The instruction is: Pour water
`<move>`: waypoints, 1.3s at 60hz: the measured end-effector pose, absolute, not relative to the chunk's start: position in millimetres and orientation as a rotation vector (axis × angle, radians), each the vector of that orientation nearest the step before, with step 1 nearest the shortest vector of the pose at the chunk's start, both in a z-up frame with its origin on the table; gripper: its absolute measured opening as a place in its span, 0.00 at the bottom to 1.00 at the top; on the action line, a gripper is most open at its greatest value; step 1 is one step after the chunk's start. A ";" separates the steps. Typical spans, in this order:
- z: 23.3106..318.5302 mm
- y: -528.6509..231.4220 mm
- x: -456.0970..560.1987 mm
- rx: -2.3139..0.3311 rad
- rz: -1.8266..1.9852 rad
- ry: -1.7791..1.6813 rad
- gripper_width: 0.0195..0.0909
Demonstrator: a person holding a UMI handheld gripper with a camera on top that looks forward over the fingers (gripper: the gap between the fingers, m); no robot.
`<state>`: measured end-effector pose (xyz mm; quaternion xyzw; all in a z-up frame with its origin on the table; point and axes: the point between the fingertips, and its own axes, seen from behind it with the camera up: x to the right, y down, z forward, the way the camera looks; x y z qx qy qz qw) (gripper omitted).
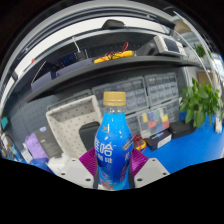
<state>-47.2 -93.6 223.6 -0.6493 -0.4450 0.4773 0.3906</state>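
Bottle (pixel 114 145): blue, upright, yellow cap (pixel 115 99) on top, white label across the middle. We find it between the fingers of our gripper (pixel 113 168), at 12 o'clock from the fingertips and very close to the camera. The magenta pads (pixel 88 160) show at 9 and 3 o'clock of its lower body and appear to press on it from both sides, so we take the tool as pinching the bottle. Its base is hidden; we cannot say whether it stands on the blue table (pixel 195 145) or is lifted.

Step in hand, as we judge it: securing and carrying the bottle toward a pour. No receiving cup is visible to us. The cap looks to be on, and it would have to come off before any water can leave.

To do the step well, we advise:
- keep the pinch firm and centred on the body, below the label;
- hold the bottle vertical while moving;
- tilt slowly, neck leading, only once over a vessel.

Pose: the gripper points level and forward, fingers horizontal, no visible roll; the bottle's axis runs straight up at 12 o'clock.

Surroundings: white basket (pixel 72 125) at 10 o'clock, green plant (pixel 198 102) at 2 o'clock, drawer cabinet (pixel 150 95) at 1 o'clock, shelf (pixel 110 65) beyond at 12.
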 end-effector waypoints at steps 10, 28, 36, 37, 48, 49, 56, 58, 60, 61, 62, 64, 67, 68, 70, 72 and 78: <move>176.9 -47.3 -46.8 -1.582 1.051 -1.227 0.30; 98.5 -10.8 -48.5 -1.578 0.957 -1.301 0.30; 81.4 -6.1 -50.3 -1.536 0.960 -1.293 0.33; 81.4 -7.3 -50.6 -1.532 0.969 -1.291 0.32; 83.0 -7.4 -45.3 -1.489 0.978 -1.287 0.40; 83.2 -7.3 -44.1 -1.494 0.976 -1.286 0.42; 65.1 -8.3 -38.4 -1.552 0.922 -1.350 0.68; 58.9 -7.2 -35.0 -1.558 0.892 -1.373 0.80; 56.6 -5.7 -31.5 -1.553 0.867 -1.378 0.87; 56.2 -5.3 -28.7 -1.549 0.860 -1.379 0.89; 54.9 -5.8 -26.0 -1.547 0.856 -1.380 0.90; 54.5 -8.0 -20.2 -1.550 0.857 -1.382 0.90; 54.6 -12.5 -7.7 -1.561 0.869 -1.379 0.90; 54.9 -14.1 -2.8 -1.565 0.875 -1.379 0.90; 55.2 -16.7 8.2 -1.575 0.883 -1.376 0.90; 55.2 -18.1 21.4 -1.591 0.887 -1.374 0.91; 62.2 -26.4 61.0 -1.622 0.893 -1.379 0.90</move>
